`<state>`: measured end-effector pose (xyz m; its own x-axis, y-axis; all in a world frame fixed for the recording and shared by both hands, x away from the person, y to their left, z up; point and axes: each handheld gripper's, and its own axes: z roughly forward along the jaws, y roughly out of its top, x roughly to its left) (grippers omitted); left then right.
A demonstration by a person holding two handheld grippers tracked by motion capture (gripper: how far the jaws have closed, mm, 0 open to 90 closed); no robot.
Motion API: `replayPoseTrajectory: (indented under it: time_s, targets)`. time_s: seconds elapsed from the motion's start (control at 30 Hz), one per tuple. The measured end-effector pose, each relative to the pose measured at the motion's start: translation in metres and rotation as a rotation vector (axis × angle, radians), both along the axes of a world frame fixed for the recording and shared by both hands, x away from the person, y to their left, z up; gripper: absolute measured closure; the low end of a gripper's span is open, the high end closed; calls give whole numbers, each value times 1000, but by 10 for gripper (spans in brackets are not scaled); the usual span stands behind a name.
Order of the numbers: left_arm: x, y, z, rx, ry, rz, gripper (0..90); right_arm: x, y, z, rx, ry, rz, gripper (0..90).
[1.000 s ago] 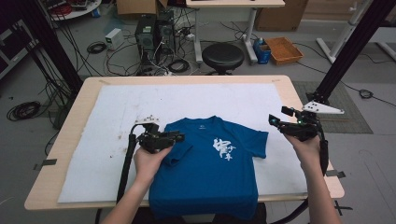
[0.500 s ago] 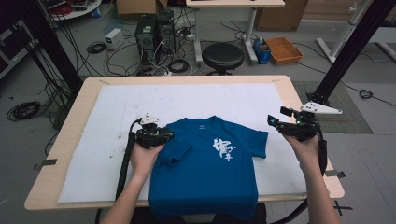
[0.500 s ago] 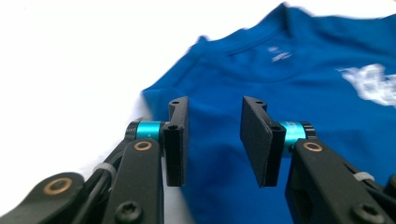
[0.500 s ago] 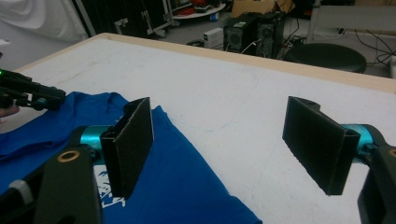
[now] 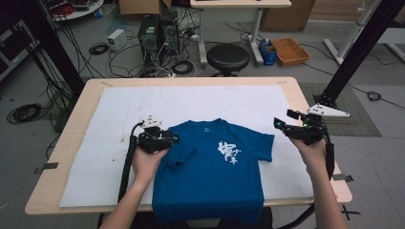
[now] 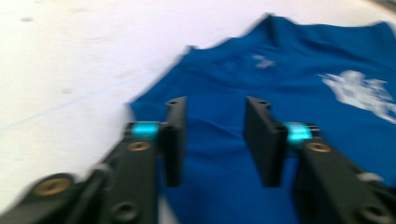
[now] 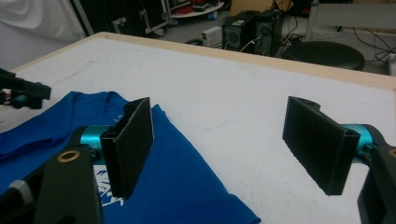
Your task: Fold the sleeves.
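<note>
Nearest the table's front edge [image 5: 191, 210]: hem of the blue T-shirt [image 5: 215, 181] hanging slightly over, body running straight back toward the collar, long axis front to back on the white mat [image 5: 95, 167]. White print on the chest, face up.

Midway back, left side: left sleeve [image 5: 180, 157] lying folded inward over the body, away from the mat. Left gripper [image 5: 173, 139] poised at the left shoulder, jaws parted with a moderate gap and nothing between them; confirmed in the left gripper view, where the left gripper [image 6: 212, 140] points along the blue cloth toward the print, fabric beneath both jaws. Contact with the cloth not determinable; view blurred.

Same depth, right side: right sleeve [image 5: 265, 143] spread flat, pointing outward to the right. Right gripper [image 5: 278, 125] raised just beyond that sleeve's tip, jaws wide apart, empty. In the right gripper view, right gripper [image 7: 219, 140] straddling open mat, sleeve edge [image 7: 187, 168] lying below and toward its left jaw.

Governing relation, as judged: unfolded sleeve lies inward and downward from the right gripper, so right hand nearer to the remaining fold. Next move likely a descent onto that sleeve edge, then a carry toward the shirt's centre line.

Far side: bare mat behind the collar [image 5: 205, 125], then the table's rear edge.
</note>
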<state>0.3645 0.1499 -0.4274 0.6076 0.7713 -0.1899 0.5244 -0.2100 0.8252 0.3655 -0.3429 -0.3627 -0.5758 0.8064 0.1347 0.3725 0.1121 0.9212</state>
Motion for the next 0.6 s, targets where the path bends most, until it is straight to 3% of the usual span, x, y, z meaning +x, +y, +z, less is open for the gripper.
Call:
replayPoseTrajectory:
  time_s: [0.07,0.23,0.4,0.53,0.6]
  targets:
    - [-10,-2,1,26,-3,-48,523,0,-1,0,3,3,-1,246]
    - [-33,3,-1,97,2,-63,475,-1,-2,0,9,6,-7,247]
    - [-48,2,-13,180,50,-112,475,-1,-1,0,2,7,-6,246]
    - [-50,2,-16,154,59,-102,419,-1,0,0,1,8,-8,247]
    - [-50,3,-12,134,38,-107,416,-1,-2,0,7,11,-10,247]
